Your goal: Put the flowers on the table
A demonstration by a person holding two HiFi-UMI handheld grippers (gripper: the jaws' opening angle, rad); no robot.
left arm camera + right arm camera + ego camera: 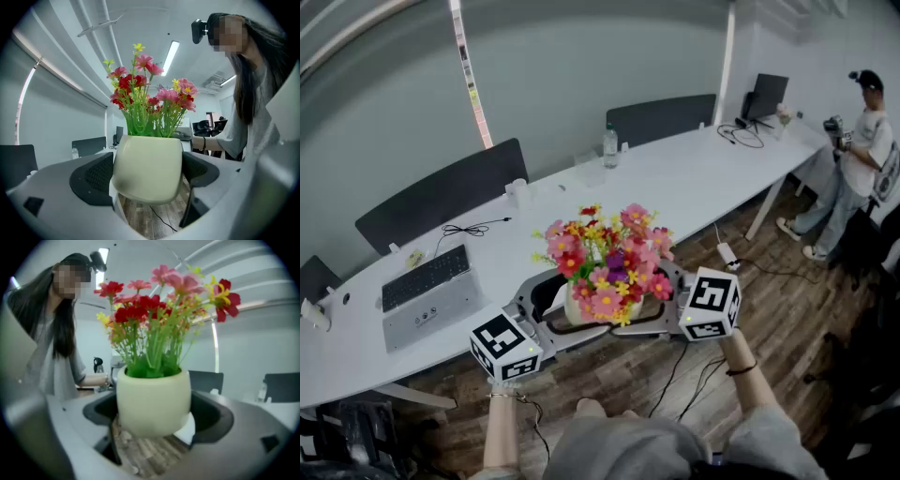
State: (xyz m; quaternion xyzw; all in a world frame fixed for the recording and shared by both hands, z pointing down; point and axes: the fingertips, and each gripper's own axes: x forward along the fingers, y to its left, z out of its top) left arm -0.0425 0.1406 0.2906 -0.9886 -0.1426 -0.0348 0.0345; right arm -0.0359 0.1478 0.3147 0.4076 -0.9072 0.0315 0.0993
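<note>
A cream pot (579, 307) of pink, red and yellow flowers (607, 251) hangs in the air over the wood floor, just off the front edge of the long white table (703, 178). My left gripper (546, 298) clasps it from the left and my right gripper (667, 292) from the right. In the left gripper view the pot (147, 166) fills the gap between the dark pads (91, 178). The right gripper view shows the same pot (153, 399) wedged between that gripper's pads (213, 418). Both jaws stand wide around the pot.
On the table lie a silver laptop (427, 295), a cable (473, 228), a cup (517, 192), a water bottle (610, 145) and a monitor (766, 94). Dark chairs (441, 192) stand behind it. A person (862, 141) stands at the far right. Cables and a power strip (727, 253) lie on the floor.
</note>
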